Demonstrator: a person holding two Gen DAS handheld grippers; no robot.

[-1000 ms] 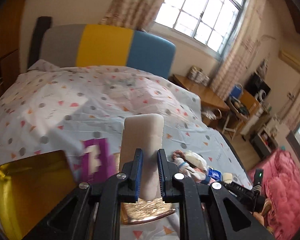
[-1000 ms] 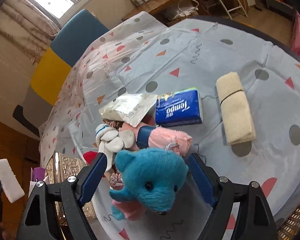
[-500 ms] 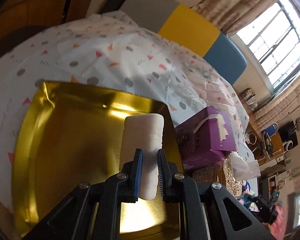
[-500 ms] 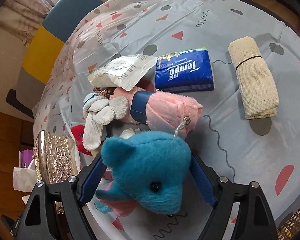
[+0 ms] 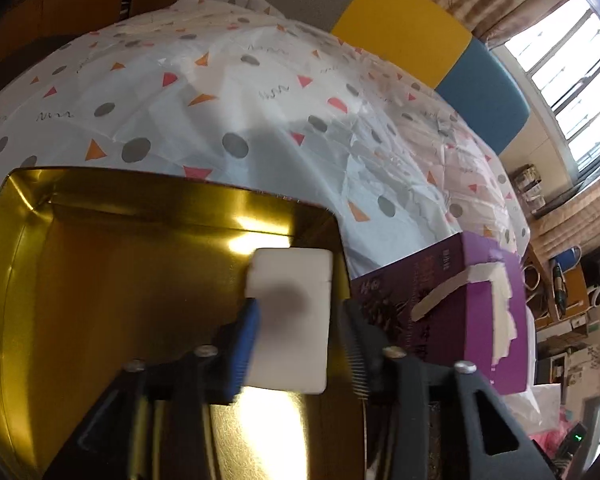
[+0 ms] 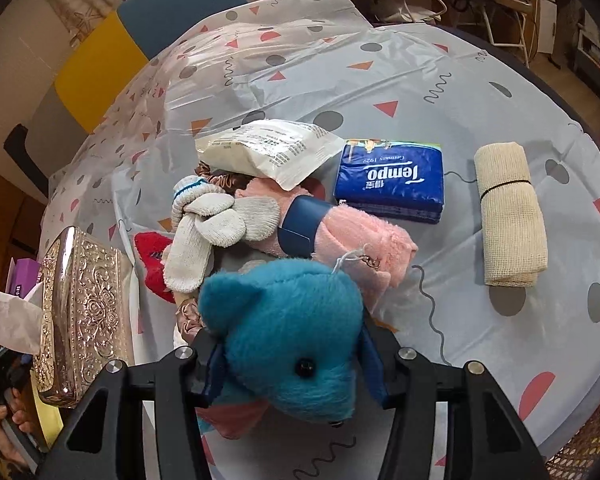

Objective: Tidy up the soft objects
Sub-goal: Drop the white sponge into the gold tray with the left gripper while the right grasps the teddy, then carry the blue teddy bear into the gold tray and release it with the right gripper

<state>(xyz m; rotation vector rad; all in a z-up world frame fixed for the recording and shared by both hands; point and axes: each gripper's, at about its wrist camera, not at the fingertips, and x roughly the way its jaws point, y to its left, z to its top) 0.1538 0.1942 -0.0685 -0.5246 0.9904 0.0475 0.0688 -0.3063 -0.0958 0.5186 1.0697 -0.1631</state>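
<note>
The left gripper [image 5: 298,344] hangs over the gold tray [image 5: 28,264], its jaws having just been opening; they stand apart with the one white sponge [image 5: 290,320] between them, a clear gap on the right pad's side, the blue left pad just at the sponge's edge. The sponge sits in the centre of the left wrist view, near the tray's far right corner; most of the tray's floor to the left is bare. One purple tissue box [image 5: 460,304] stands just beside the tray's right rim, and the spotted sheet [image 5: 260,120] runs open across the upper frame.

The right gripper [image 6: 292,364] has just been closing its jaws, and both blue pads press the one blue plush toy [image 6: 284,332] at lower centre of the right wrist view. Above it lies a pile: a rolled pink towel [image 6: 352,236], grey-white socks [image 6: 216,224], one white packet [image 6: 268,148]. One blue tissue pack [image 6: 392,176] and one beige rolled cloth [image 6: 508,212] lie apart at right, bare sheet around them. One embossed silver box [image 6: 84,316] stands at lower left.
</note>
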